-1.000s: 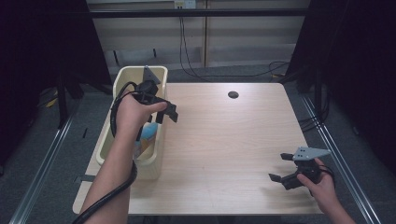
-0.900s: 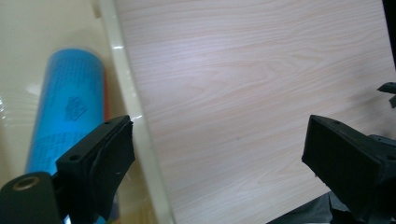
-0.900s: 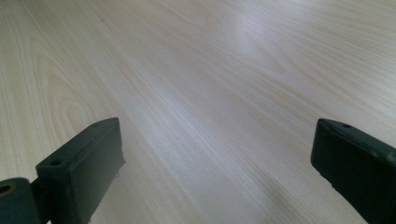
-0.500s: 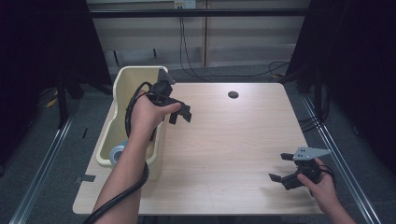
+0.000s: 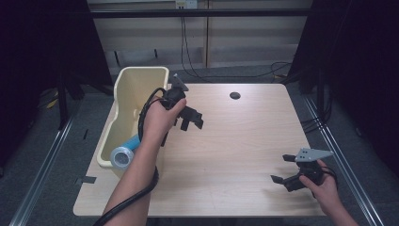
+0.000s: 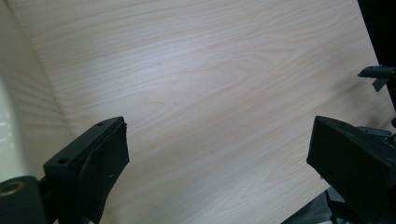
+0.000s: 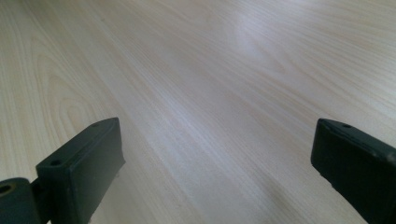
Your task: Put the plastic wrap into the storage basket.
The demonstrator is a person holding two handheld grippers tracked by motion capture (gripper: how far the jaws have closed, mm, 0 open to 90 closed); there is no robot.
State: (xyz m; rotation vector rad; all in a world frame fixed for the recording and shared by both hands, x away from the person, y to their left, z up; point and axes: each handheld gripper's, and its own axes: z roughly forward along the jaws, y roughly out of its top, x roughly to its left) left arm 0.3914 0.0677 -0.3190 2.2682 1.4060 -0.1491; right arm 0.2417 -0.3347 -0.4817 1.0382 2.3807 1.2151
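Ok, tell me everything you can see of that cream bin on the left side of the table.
The cream bin is a long, deep tub that looks like plastic, with rounded corners and a rolled rim. It stands upright along the left edge of the wooden table. A blue roll with a silvery end pokes out at its near end. The left gripper hovers just beside it, fingers apart and empty.

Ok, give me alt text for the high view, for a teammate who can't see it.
Over a light wooden table, the left gripper hangs open and empty beside a cream bin holding a blue cylinder. The right gripper, also open and empty, rests near the table's near right corner.
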